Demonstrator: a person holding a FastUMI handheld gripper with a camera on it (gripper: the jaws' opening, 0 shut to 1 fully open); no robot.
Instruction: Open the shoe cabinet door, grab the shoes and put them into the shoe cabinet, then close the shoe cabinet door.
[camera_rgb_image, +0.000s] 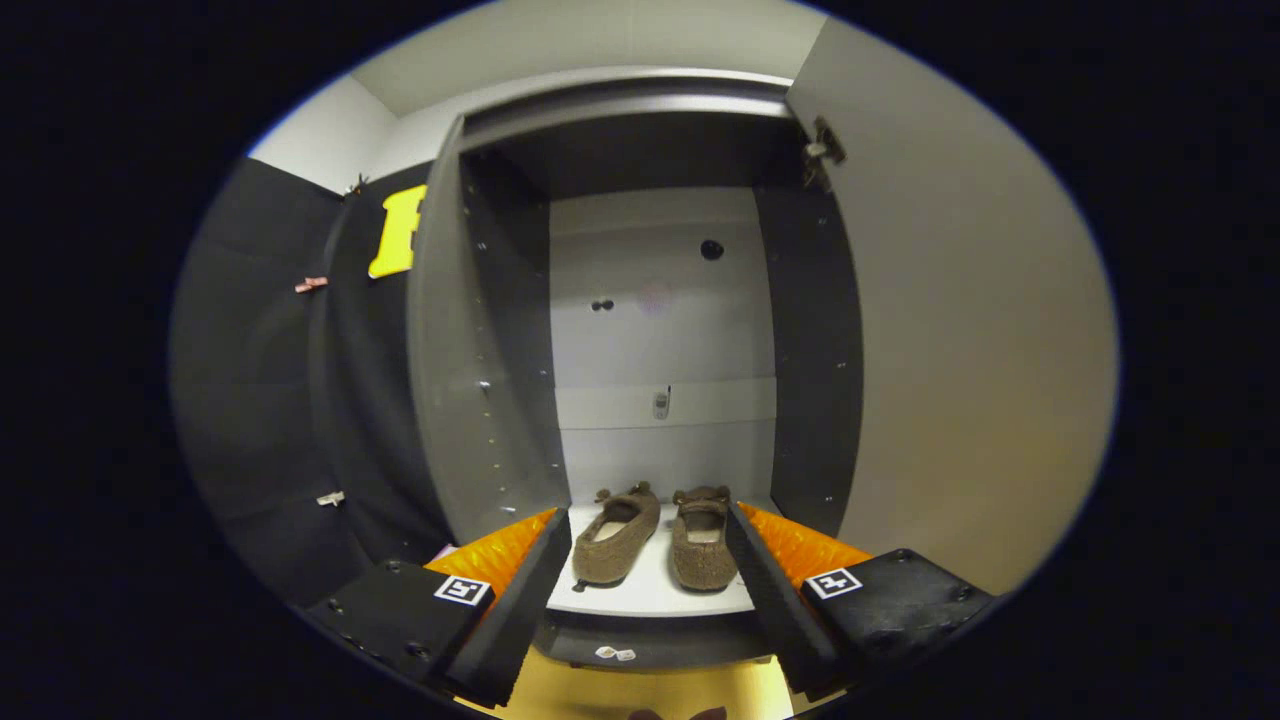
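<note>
The shoe cabinet (480, 340) stands straight ahead with its door (980, 330) swung wide open to the right. Two fuzzy brown shoes (655, 535) lie side by side on the white bottom shelf (650, 598), toes toward me. My gripper (648, 560) is open, its fingers spread wide, with nothing held. The shoes sit a little beyond the fingertips, seen through the gap between them. The inside of the cabinet above the shoes is bare, with a pale back panel (665, 330).
The booth's black cloth wall (280, 400) hangs left of the cabinet, with small clips on it. A yellowish floor (640, 690) shows below the cabinet's dark base. The open door blocks the right side.
</note>
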